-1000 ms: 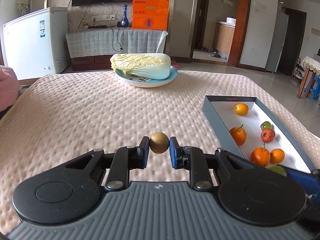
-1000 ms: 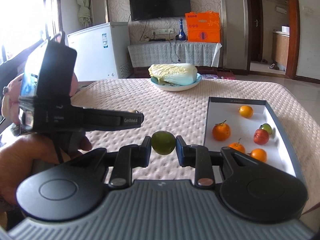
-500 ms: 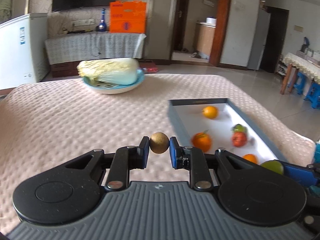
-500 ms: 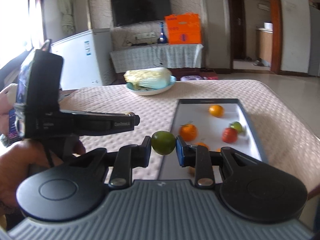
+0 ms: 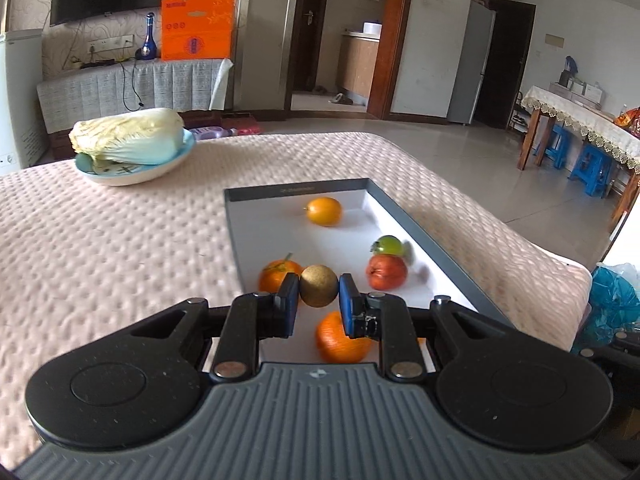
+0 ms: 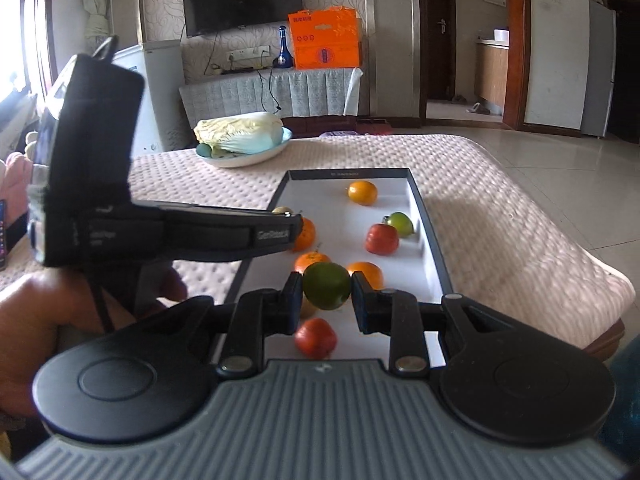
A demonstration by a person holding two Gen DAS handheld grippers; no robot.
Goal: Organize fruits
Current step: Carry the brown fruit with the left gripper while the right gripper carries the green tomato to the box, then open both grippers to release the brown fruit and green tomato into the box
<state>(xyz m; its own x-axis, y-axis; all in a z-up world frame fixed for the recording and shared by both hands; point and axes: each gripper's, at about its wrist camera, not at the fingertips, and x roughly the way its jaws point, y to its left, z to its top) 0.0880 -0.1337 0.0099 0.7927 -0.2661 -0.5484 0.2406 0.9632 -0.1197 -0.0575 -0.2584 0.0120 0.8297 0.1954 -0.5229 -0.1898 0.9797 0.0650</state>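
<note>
My left gripper (image 5: 319,293) is shut on a small brown round fruit (image 5: 319,286) and hovers over the near part of the grey box tray (image 5: 296,189). In the right wrist view my right gripper (image 6: 326,292) is shut on a green round fruit (image 6: 326,285), also above the tray (image 6: 348,173). The left gripper (image 6: 286,216) reaches in from the left there, held by a hand (image 6: 36,320). Inside the tray lie several oranges (image 5: 324,211), a red fruit (image 5: 387,272) and a small green fruit (image 5: 389,244). Another red fruit (image 6: 315,338) lies below my right fingers.
A plate (image 5: 136,172) with a napa cabbage (image 5: 126,136) stands at the far left of the pink quilted table (image 5: 100,248). The table's right edge drops to a tiled floor. A blue plastic bag (image 5: 612,300) is off the right edge.
Both grippers have swung right with their fruits, from over the quilted cloth to above the tray. The tray has shifted toward the middle of both views. Both grips are unchanged.
</note>
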